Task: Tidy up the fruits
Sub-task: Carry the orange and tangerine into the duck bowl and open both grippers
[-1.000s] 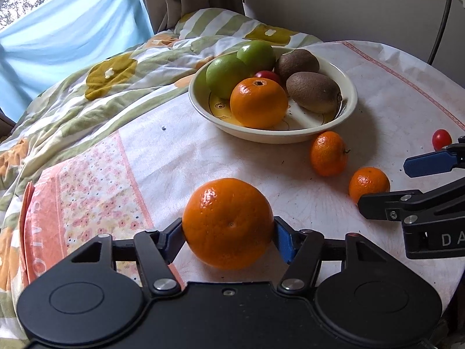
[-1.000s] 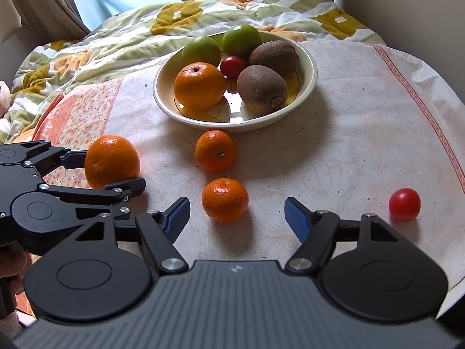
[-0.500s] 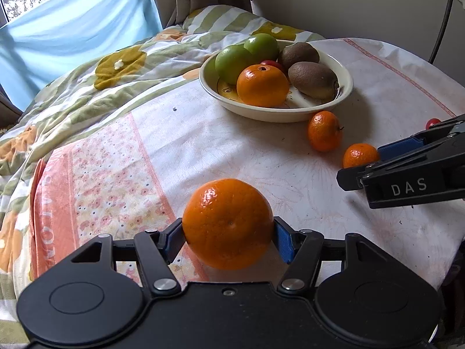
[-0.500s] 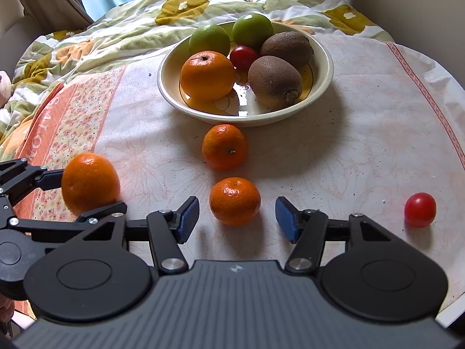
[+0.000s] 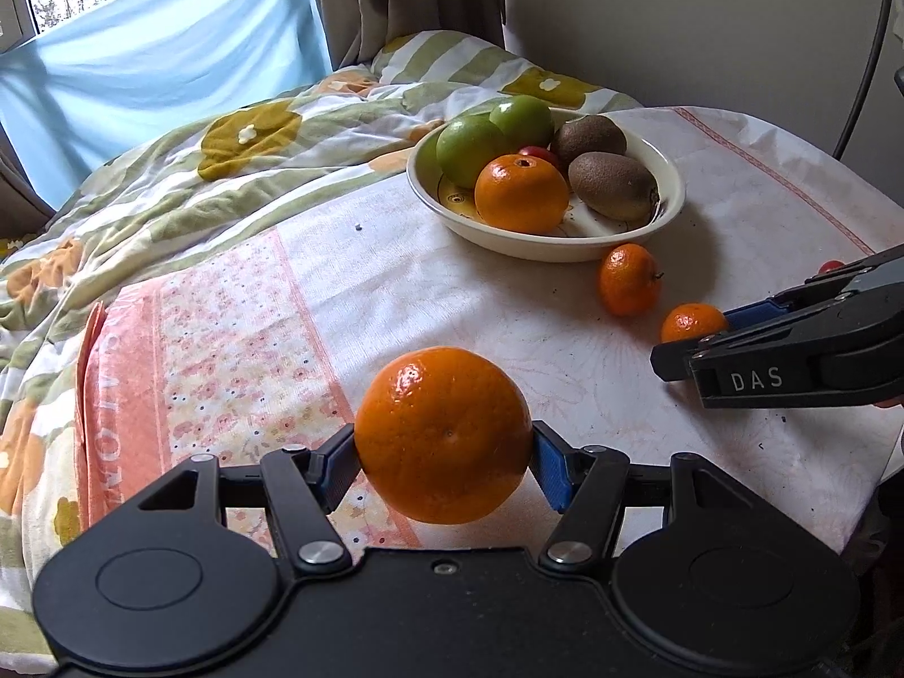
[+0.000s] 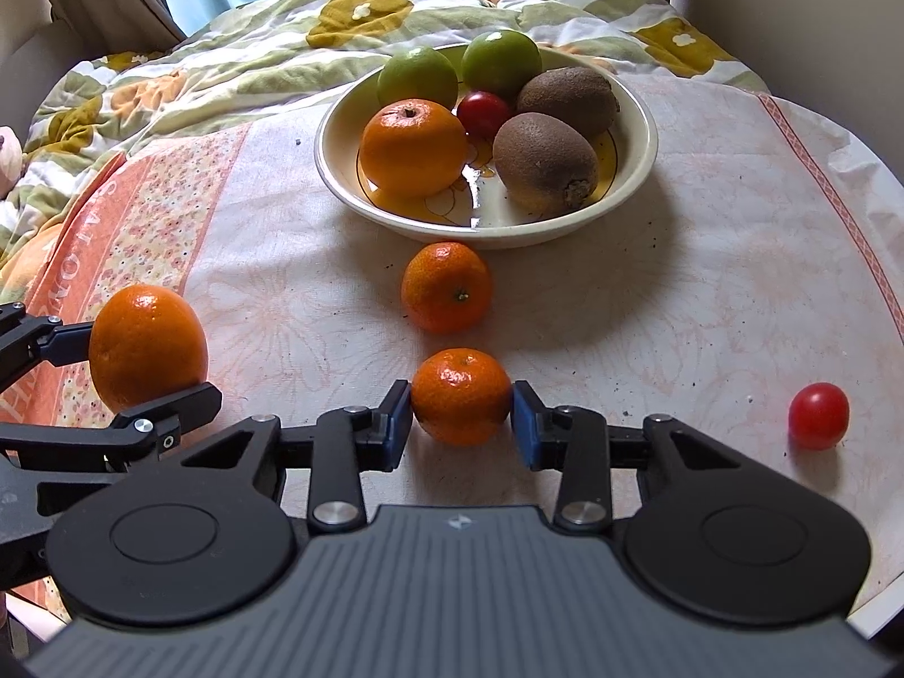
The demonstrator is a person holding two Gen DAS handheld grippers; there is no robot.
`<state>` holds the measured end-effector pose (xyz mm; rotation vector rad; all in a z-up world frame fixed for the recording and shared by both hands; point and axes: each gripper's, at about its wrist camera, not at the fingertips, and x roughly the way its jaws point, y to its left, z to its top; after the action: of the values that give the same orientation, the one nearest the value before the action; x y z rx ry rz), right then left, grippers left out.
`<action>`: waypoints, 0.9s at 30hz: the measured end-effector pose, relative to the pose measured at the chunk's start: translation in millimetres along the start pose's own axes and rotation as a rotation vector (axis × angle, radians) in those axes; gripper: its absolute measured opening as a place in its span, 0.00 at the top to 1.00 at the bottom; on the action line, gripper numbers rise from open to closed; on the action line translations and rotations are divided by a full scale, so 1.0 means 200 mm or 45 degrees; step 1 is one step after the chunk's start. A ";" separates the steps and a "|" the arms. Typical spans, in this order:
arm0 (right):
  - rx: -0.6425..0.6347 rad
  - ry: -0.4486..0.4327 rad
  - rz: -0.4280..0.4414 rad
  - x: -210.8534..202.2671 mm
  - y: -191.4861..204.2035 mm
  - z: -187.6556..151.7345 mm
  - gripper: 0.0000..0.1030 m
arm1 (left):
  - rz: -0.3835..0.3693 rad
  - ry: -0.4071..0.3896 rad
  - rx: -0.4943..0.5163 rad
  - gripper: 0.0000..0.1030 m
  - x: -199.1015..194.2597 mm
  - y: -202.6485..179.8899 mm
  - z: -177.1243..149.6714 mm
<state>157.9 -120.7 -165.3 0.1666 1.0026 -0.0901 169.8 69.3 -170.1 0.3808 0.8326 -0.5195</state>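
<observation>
My left gripper [image 5: 443, 452] is shut on a large orange [image 5: 440, 435], held just above the cloth at the near left. My right gripper [image 6: 459, 424] points down at a small mandarin [image 6: 460, 395] resting on the table; its jaws are closing and both blue pads touch the fruit's sides. A second mandarin [image 6: 446, 288] lies between it and the cream bowl [image 6: 480, 234]. In the bowl are an orange [image 6: 412, 147], two green apples, two kiwis and a red tomato. A cherry tomato [image 6: 818, 415] lies loose at the right.
A flowered tablecloth [image 6: 706, 282] covers the round table, whose edge curves close on the right. A striped quilt [image 5: 226, 181] is bunched behind and to the left. Curtains and a window stand beyond, and a cable [image 5: 864, 56] hangs by the wall.
The right gripper's jaws came together from wide apart onto the small mandarin. The left gripper drifted left, away from the bowl, with the orange still in it.
</observation>
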 end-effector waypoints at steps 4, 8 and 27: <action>-0.006 -0.017 -0.001 -0.05 0.01 0.01 0.49 | 0.002 -0.025 -0.006 0.35 -0.05 0.00 0.02; 0.009 -0.046 -0.002 -0.13 0.01 0.02 0.49 | 0.003 -0.062 -0.012 0.35 -0.12 0.00 0.04; 0.049 -0.236 0.031 -0.44 -0.22 0.26 0.49 | 0.018 -0.215 -0.081 0.35 -0.33 -0.07 0.39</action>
<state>146.5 -172.3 -68.1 0.2018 0.8145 -0.1004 172.0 36.5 -72.1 0.2797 0.6808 -0.5032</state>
